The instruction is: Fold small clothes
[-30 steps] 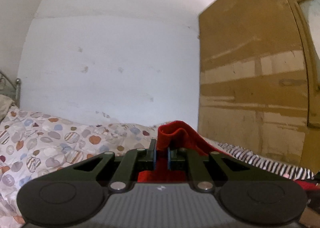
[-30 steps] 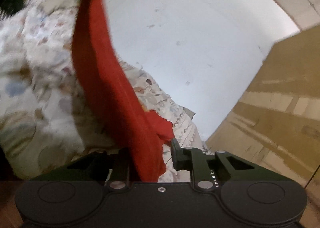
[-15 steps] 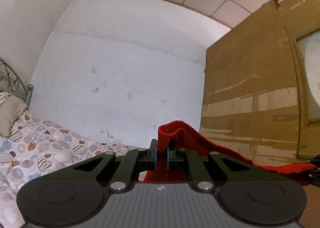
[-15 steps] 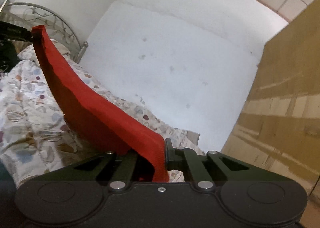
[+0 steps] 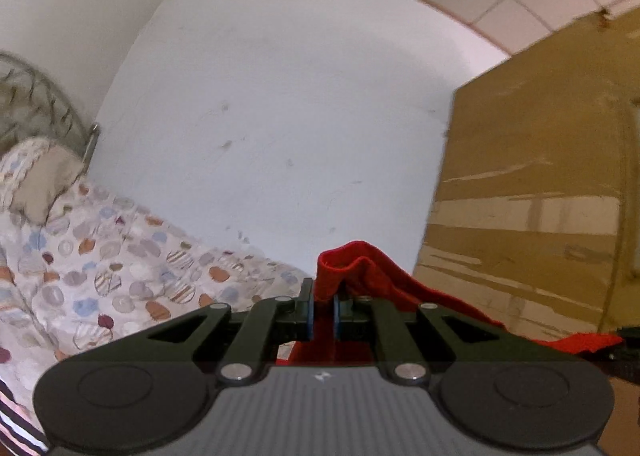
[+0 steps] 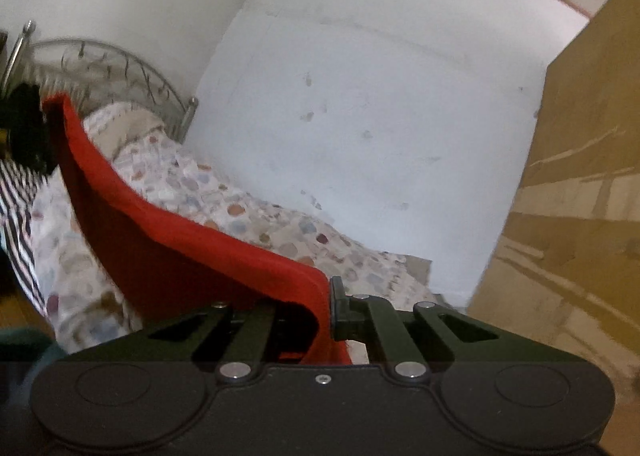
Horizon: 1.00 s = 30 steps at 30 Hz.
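Note:
A red cloth garment (image 6: 168,240) hangs stretched in the air between my two grippers, above the bed. My left gripper (image 5: 323,310) is shut on one bunched corner of the red garment (image 5: 352,268), which trails off to the right. My right gripper (image 6: 325,308) is shut on the other end; the cloth runs from it up and left to the left gripper (image 6: 24,123), seen dark at the far left edge.
A bed with a spotted sheet (image 5: 120,268) and pillow (image 5: 36,175) lies below, with a metal headboard (image 6: 120,71) at the white wall. A brown wooden wardrobe (image 5: 540,195) stands on the right. A black-and-white striped cloth (image 6: 16,215) lies on the bed's left.
Both grippers have risen and tilted upward with the red garment held taut; more wall, ceiling and headboard show now, and less of the bed.

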Each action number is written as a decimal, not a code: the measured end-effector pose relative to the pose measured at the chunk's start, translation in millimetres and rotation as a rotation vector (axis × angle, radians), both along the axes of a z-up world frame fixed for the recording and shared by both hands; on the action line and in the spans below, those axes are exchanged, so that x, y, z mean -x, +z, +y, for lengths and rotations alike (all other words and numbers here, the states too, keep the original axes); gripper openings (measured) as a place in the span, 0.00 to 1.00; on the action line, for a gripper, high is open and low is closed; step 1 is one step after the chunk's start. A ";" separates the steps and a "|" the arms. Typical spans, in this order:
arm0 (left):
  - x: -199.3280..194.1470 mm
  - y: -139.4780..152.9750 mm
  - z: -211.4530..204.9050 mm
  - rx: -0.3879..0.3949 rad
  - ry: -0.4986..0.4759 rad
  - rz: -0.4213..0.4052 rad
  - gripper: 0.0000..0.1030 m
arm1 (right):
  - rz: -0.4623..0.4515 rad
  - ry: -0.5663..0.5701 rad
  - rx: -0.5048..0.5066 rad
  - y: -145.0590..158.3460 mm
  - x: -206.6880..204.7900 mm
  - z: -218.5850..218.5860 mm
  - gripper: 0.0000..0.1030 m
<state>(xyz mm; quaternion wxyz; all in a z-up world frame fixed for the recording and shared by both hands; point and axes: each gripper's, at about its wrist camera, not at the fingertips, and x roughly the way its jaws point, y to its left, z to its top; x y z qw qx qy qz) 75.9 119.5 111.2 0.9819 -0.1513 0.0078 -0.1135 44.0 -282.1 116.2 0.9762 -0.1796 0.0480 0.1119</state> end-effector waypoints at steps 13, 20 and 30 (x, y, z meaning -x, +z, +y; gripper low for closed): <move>-229.9 -18.5 -25.3 -0.150 0.059 0.270 0.08 | 0.252 -0.016 -0.016 -25.0 -243.8 0.5 0.05; -311.1 -74.1 -37.6 -0.186 0.035 0.443 0.08 | 0.467 -0.059 -0.118 -85.7 -330.3 -14.0 0.08; -357.7 -131.8 -38.3 -0.171 -0.001 0.593 0.09 | 0.602 -0.108 -0.163 -138.6 -373.2 -33.1 0.37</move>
